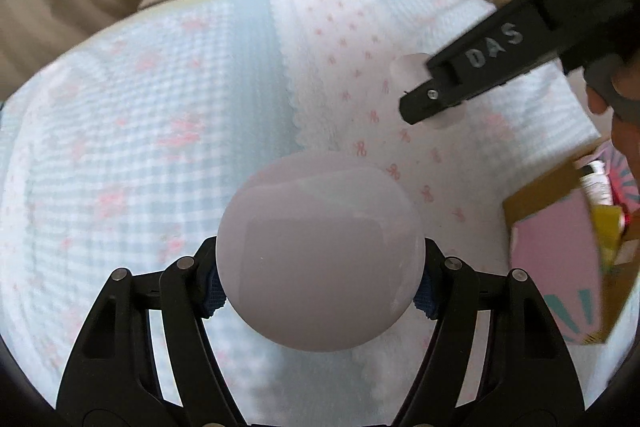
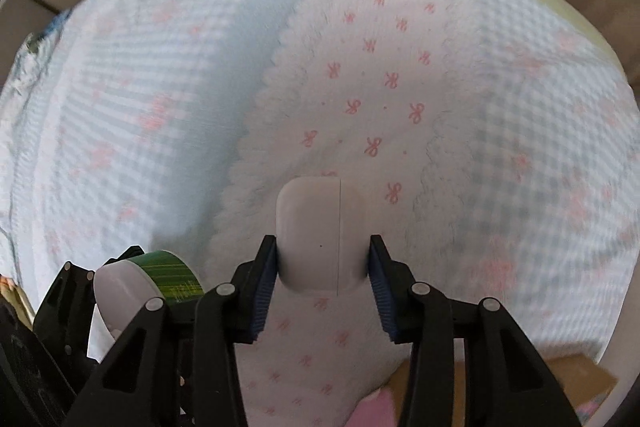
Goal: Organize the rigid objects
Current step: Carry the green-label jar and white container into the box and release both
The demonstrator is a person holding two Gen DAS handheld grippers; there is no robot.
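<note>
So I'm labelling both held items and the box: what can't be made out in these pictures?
- Left wrist: the round white container faces its blank end to the lens, hiding its label and the left tongs' pads.
- Left wrist: the cardboard box is cut off by the edge; its contents are unreadable.
- Right wrist: the white case has no legible marking.

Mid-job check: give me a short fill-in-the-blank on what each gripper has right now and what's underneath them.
1. The left gripper is shut on a round white container whose side band is coloured ____.
2. The right gripper is shut on a small white ____.
3. The cloth under both is printed with pink ____.
4. The cardboard box shows at the ____ edge of the left wrist view.

Missing words: green; case; bows; right
</note>
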